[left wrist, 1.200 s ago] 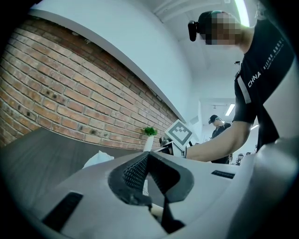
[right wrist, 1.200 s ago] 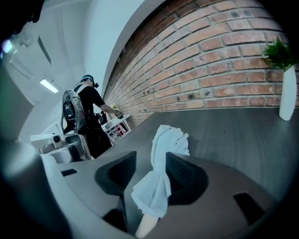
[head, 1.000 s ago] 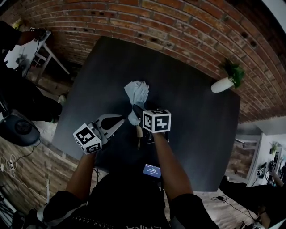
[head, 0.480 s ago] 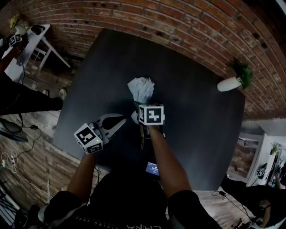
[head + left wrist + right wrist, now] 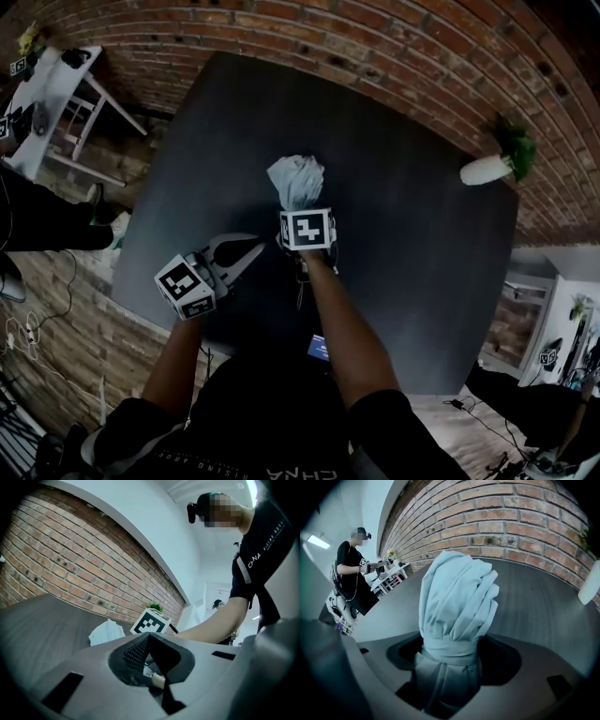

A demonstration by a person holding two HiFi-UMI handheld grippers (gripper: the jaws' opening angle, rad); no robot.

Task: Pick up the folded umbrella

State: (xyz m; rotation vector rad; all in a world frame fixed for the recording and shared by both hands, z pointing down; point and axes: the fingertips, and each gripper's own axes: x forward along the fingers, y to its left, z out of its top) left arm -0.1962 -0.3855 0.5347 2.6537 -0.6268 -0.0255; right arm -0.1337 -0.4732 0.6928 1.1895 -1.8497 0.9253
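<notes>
On the counter, your right tool, just opened wide, straddles the folded umbrella; your left tool is closed.

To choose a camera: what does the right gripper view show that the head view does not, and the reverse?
Only the right gripper view: the strap round the folded umbrella, between the open jaws of the right gripper, which have just been opening. Only the head view: the left gripper. Both: the umbrella, dark table, brick wall, white vase.
</notes>
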